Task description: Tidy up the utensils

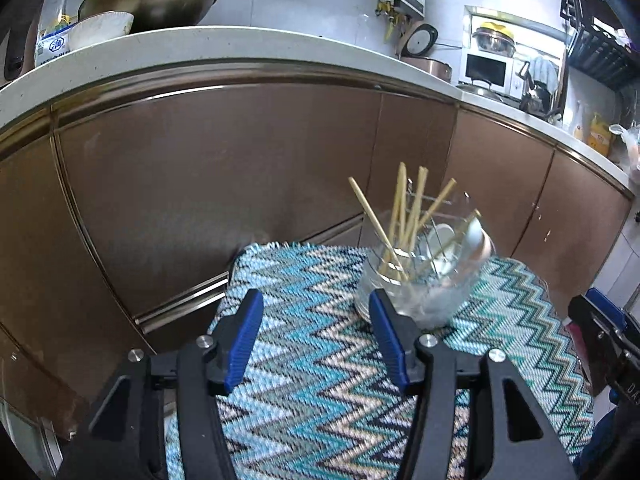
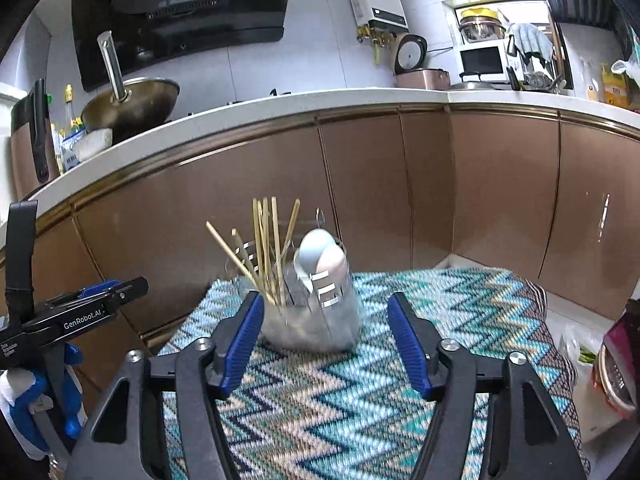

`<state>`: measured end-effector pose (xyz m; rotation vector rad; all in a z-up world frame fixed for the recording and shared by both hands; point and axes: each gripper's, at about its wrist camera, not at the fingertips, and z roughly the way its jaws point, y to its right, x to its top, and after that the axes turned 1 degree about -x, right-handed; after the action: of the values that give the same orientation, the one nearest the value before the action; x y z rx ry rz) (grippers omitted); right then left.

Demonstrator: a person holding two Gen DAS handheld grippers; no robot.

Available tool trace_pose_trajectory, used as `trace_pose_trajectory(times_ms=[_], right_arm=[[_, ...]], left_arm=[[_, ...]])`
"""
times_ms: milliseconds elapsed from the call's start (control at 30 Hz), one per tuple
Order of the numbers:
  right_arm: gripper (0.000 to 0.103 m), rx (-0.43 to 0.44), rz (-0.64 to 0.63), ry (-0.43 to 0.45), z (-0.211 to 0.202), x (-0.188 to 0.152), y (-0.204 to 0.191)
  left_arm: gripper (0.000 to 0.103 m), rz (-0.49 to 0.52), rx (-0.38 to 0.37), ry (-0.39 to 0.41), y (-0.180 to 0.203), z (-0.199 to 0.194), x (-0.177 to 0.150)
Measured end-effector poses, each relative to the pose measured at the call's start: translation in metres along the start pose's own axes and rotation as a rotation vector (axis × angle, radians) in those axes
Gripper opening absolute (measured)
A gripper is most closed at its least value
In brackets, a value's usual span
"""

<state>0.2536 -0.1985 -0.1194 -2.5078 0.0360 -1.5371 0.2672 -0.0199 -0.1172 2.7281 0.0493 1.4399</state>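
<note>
The left gripper [image 1: 316,344] and the right gripper [image 2: 326,346] both hung over the zigzag-patterned cloth [image 1: 320,380] on the small worktop, jaws spread and pinching nothing. The clear utensil holder [image 1: 420,284] stood at the far end of the cloth, near the brown cabinet doors [image 1: 200,184]. From the left wrist it sat ahead and to the right, just beyond the right-hand blue pad; that view also showed the other gripper at its right edge. From the right wrist the holder [image 2: 316,320] stood ahead between the jaws, nearer the left pad, untouched. There the bamboo chopsticks [image 2: 266,248] stood fanned in its left part and the pale spoons [image 2: 320,256] in its right. Only this view caught the person's blue-and-white glove [image 2: 24,400] at left.
</note>
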Motion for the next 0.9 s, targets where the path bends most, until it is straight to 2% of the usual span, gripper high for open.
trace_pose_trajectory(times_ms=[367,433,500,633,900], right_arm=[[0.092,-0.019,-0.040,0.006,-0.031,-0.021,-0.023],[0.097,-0.024,-0.052,0.006,-0.036,-0.024,-0.030],[0.100,-0.033,-0.064,0.000,-0.040,-0.026,-0.034],[0.102,-0.050,-0.076,-0.004,-0.048,-0.032,-0.040],[0.103,-0.097,-0.094,0.016,-0.061,-0.032,-0.046]], left_arm=[[0.054,0.047,0.020,0.055,0.008,-0.041,-0.016],[0.060,0.058,0.027,0.056,0.008,-0.048,-0.018],[0.062,0.064,0.018,0.058,0.008,-0.054,-0.021],[0.069,0.075,0.016,0.066,0.008,-0.061,-0.026],[0.069,0.075,0.034,0.083,0.003,-0.071,-0.024]])
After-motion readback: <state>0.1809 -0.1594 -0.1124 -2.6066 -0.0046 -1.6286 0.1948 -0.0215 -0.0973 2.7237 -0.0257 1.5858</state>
